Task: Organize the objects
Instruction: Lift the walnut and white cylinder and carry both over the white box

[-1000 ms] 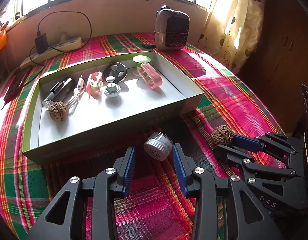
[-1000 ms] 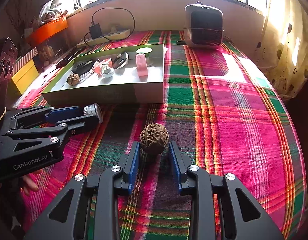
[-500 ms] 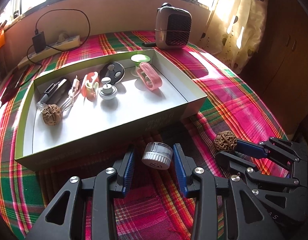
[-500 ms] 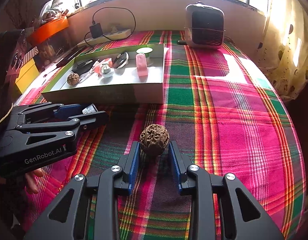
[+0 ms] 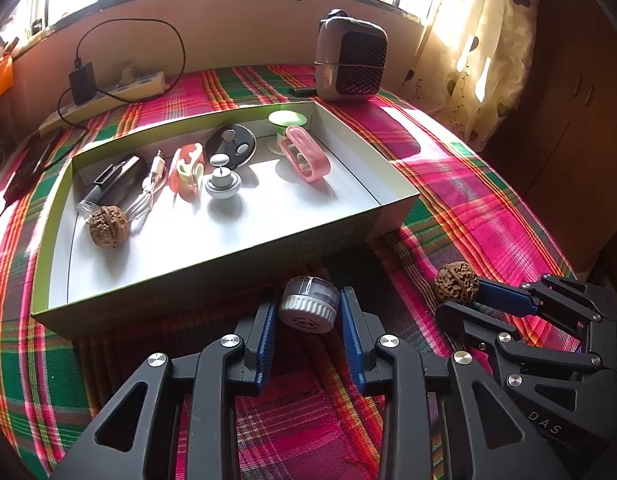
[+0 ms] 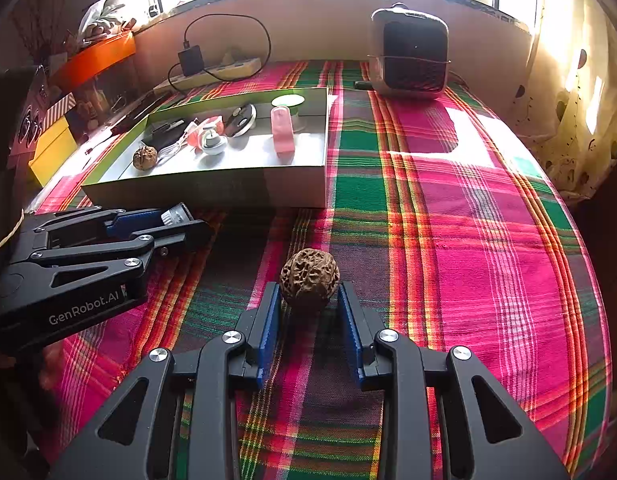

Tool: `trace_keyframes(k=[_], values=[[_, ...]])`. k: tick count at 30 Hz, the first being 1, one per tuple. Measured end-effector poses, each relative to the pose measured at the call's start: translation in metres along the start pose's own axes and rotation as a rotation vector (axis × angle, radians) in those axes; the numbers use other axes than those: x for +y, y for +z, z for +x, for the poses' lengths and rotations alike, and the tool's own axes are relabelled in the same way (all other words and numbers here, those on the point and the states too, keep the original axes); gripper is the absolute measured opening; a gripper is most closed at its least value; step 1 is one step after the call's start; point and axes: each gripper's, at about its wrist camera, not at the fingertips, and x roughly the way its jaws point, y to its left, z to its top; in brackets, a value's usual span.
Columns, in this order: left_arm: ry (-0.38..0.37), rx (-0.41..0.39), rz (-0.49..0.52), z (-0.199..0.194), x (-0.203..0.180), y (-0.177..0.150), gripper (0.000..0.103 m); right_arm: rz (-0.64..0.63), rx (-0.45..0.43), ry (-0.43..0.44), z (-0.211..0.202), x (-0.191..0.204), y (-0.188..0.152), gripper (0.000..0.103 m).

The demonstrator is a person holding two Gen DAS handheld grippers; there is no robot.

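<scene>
My left gripper [image 5: 308,316] is shut on a small grey-capped clear jar [image 5: 308,304] and holds it just in front of the near wall of a green-rimmed cardboard box [image 5: 212,268]. The box holds a walnut [image 5: 108,226], a pink clip [image 5: 304,154], a grey knob, a black disc and other small items. My right gripper [image 6: 310,304] is shut on a second walnut [image 6: 309,280] above the plaid cloth, right of the box. That walnut also shows in the left wrist view [image 5: 456,282], and the left gripper shows in the right wrist view [image 6: 180,220].
A small heater [image 5: 350,62] stands behind the box at the back. A power strip with a charger [image 5: 108,88] lies at the back left. A curtain [image 5: 480,40] hangs at the right. Boxes and clutter [image 6: 56,136] sit off the table's left side.
My left gripper has lifted the jar and brought it closer to the box's near wall. The right gripper with the walnut has stayed nearly still.
</scene>
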Motion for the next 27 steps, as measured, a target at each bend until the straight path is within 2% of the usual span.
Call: trace_keyframes(k=[27], values=[[-0.002,-0.003,-0.002,-0.0008,0.0009,-0.0009,0.028,-0.007,0.001,-0.008,0.001,-0.0001,-0.0003,0.031]])
